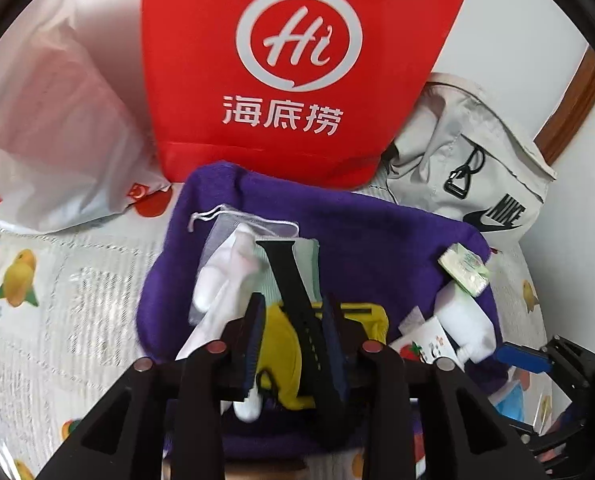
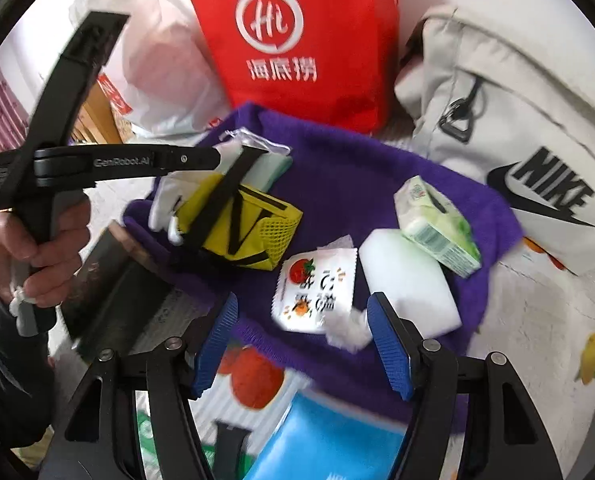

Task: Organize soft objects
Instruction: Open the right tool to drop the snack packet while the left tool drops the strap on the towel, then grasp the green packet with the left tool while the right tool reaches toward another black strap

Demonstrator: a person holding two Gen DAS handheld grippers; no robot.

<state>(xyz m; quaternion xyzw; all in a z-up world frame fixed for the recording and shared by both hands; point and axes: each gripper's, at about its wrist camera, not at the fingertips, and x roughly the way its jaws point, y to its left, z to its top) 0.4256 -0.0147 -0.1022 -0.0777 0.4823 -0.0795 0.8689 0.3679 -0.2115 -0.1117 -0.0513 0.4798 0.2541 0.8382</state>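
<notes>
Left wrist view: a red bag (image 1: 297,72) printed with "Hi" and 海底捞 is seen standing at the far edge of the purple cloth (image 1: 377,232), and "NIKE" with a swoosh is read on the grey bag (image 1: 477,176) at the far right corner. The left gripper (image 1: 293,340) is pointed steeply down, its pads set around a black strap (image 1: 285,276) of the yellow pouch (image 1: 281,344); whether the strap is pinched cannot be told. "GenRobot.AI" is read on its body in the right wrist view, where a hand (image 2: 37,248) is wrapped around the handle. The right gripper (image 2: 301,340) is held released above a strawberry-printed packet (image 2: 317,292), beside a white sponge (image 2: 409,288) and a green tissue pack (image 2: 437,228).
</notes>
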